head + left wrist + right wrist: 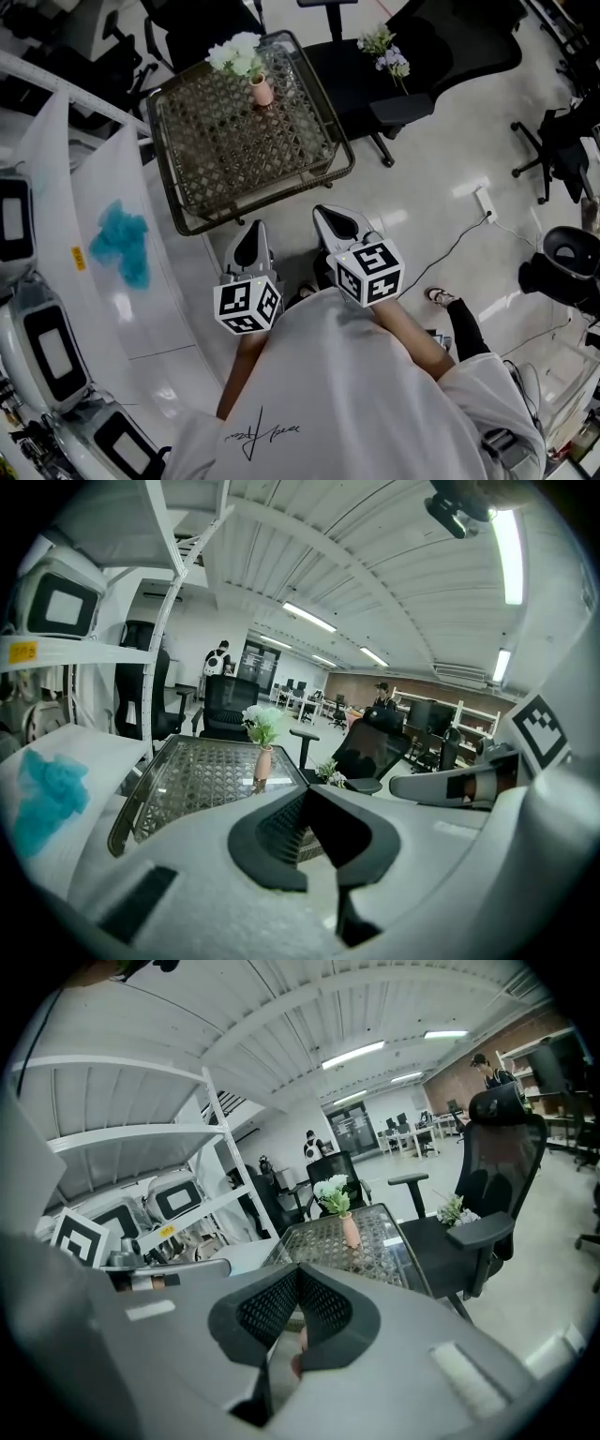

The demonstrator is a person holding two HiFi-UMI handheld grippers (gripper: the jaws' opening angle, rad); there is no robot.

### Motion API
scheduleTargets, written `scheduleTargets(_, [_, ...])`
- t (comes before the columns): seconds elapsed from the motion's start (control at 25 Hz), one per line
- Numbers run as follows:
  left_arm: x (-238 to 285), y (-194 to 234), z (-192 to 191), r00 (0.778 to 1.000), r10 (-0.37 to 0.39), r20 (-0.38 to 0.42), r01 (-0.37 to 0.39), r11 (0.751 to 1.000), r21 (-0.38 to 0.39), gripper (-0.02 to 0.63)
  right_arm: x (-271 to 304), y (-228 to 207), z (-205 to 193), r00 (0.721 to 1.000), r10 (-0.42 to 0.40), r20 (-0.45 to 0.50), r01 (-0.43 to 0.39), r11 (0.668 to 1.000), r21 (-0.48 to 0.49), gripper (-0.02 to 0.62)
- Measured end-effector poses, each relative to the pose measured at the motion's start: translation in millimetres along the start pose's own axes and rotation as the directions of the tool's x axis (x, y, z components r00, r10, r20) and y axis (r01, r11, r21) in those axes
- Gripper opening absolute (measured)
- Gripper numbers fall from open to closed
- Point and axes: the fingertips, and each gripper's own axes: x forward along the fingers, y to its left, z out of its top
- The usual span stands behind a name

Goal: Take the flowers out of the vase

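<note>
A small pink vase with white flowers stands upright near the far edge of a woven-top glass table. In the left gripper view the vase and its flowers lie ahead, beyond the jaws. The right gripper view shows the vase and flowers ahead too. A second small bunch of flowers lies on a black chair seat. My left gripper and right gripper hover side by side at the table's near edge, both shut and empty, well short of the vase.
A black office chair stands right of the table. White shelving with machines and a blue cloth line the left side. A power strip with its cable lies on the floor, and more chairs stand at the right.
</note>
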Motion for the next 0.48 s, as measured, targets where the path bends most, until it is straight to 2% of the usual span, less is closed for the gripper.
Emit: scheduleTargets(0.48, [43.3,-33.1,22.0,1.000,0.007,0.006,-0.007,0.998,0.056,0.003,6.4,-43.9,21.5,0.999,0.040,0.018,-0.040,0.999,0.021,0.006])
